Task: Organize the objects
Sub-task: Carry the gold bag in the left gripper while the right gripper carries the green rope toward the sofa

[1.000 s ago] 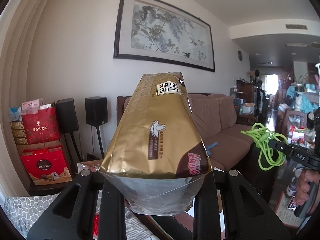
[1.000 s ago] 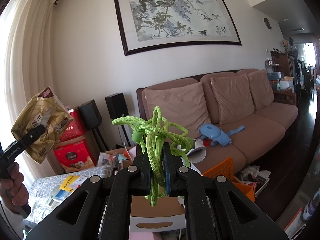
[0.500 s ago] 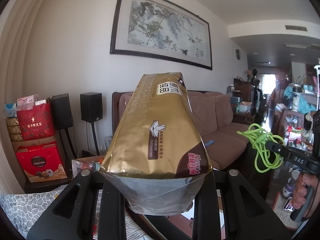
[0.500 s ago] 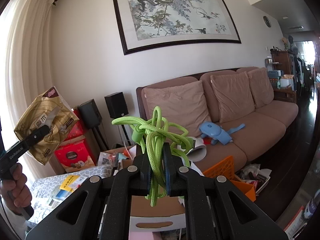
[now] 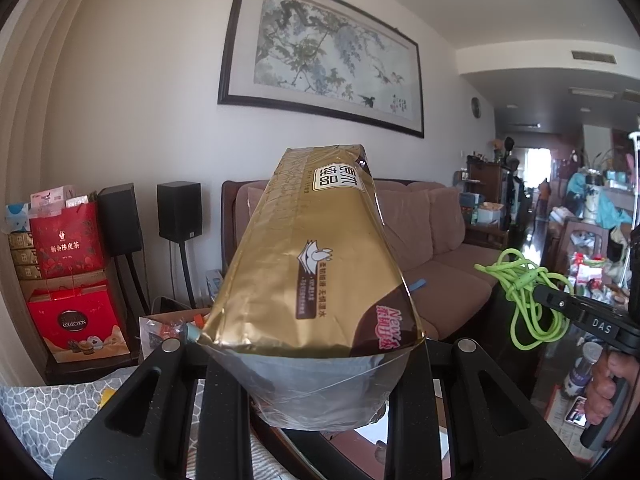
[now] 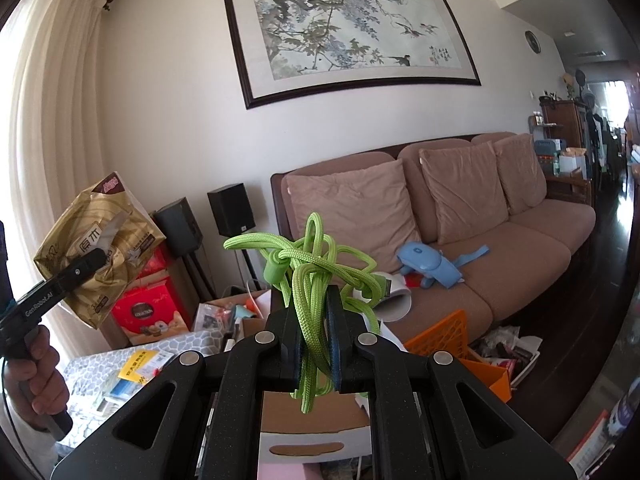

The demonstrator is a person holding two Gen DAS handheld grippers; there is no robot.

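High above the cluttered floor, the left tongs [image 5: 316, 384] grasp a gold tissue pack [image 5: 316, 264] by its end, and the right tongs [image 6: 316, 320] pinch a tangled green cord [image 6: 312, 264]. Both should go down slowly, each grip kept firm until its thing rests somewhere.

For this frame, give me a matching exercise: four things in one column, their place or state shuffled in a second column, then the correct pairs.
Things:
1. gold tissue pack
2. green cord
3. blue plush toy
4. orange crate

Places:
A. lying on the sofa seat
B. clamped in the right gripper
C. on the floor in front of the sofa
D. clamped in the left gripper

Pairs: 1-D, 2-B, 3-A, 4-C
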